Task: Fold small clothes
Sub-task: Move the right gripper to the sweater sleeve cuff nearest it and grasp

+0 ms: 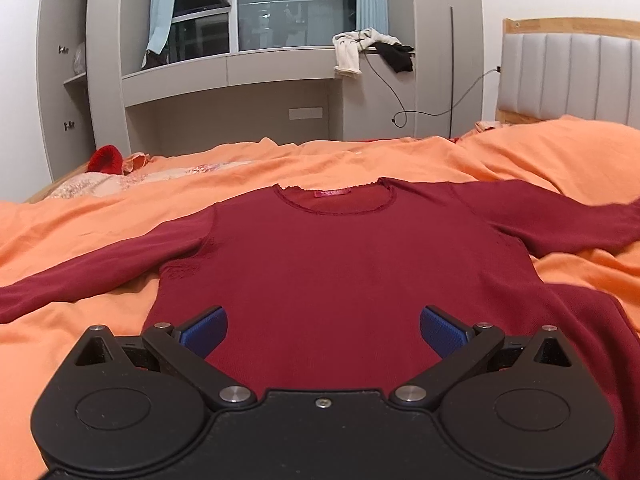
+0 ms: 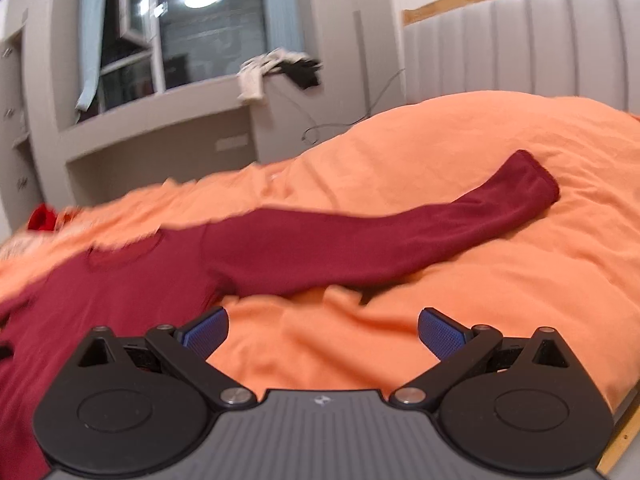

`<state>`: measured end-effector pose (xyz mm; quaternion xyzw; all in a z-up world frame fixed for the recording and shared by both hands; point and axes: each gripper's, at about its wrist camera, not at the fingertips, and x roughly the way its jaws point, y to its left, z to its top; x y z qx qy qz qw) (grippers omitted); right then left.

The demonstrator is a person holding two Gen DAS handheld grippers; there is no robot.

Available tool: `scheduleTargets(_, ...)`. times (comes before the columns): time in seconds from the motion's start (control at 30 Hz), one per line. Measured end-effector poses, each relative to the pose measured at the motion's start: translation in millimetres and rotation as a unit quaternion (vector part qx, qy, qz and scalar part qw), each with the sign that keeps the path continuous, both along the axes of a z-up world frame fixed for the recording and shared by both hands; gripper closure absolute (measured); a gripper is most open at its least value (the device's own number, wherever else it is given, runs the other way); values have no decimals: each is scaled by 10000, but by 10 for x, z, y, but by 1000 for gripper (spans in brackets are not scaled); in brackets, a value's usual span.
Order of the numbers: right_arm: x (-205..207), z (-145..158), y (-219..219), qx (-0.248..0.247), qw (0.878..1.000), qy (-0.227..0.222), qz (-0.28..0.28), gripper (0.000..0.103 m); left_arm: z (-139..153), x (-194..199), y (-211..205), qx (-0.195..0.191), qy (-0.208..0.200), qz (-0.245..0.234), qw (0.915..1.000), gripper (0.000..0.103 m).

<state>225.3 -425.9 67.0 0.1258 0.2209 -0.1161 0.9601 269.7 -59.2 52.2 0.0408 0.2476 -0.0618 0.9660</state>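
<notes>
A dark red long-sleeved top (image 1: 340, 264) lies flat on the orange bedcover (image 1: 100, 224), neckline away from me, both sleeves spread out to the sides. My left gripper (image 1: 323, 330) hovers over its lower body, open, blue pads wide apart with nothing between them. In the right wrist view the same top (image 2: 120, 292) sits at the left and its right sleeve (image 2: 400, 236) stretches toward the headboard. My right gripper (image 2: 323, 332) is open over bare orange cover just below that sleeve, holding nothing.
A grey padded headboard (image 2: 540, 44) with a wooden frame stands at the right. A raised orange duvet mound (image 1: 560, 152) lies behind the sleeve. A red item (image 1: 105, 159) and patterned fabric (image 1: 80, 186) rest at the far left. Grey cabinets and a window ledge with clothes (image 1: 372, 50) stand beyond the bed.
</notes>
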Motion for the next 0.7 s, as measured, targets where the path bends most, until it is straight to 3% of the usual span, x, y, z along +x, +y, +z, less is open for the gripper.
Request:
scheduleTargets(0.07,53,20,-77,29,9999,-19,-162,0,-34,51,27,-32,15,28,10000,1)
scheduleTargets(0.2,396,123,-467,-163,9945,-298,-995,0,-108,150,94,-92,188,116,9997,1)
scheduleTargets(0.47,766,-24,-748,-232,9922,-172,-1214,0,-218,227,179,-177,372,225,9989,1)
scheduleTargets(0.7,749,-292,-835,-172,9937,118,-1102,0,-334,236,197,-126,508,262,9983,1)
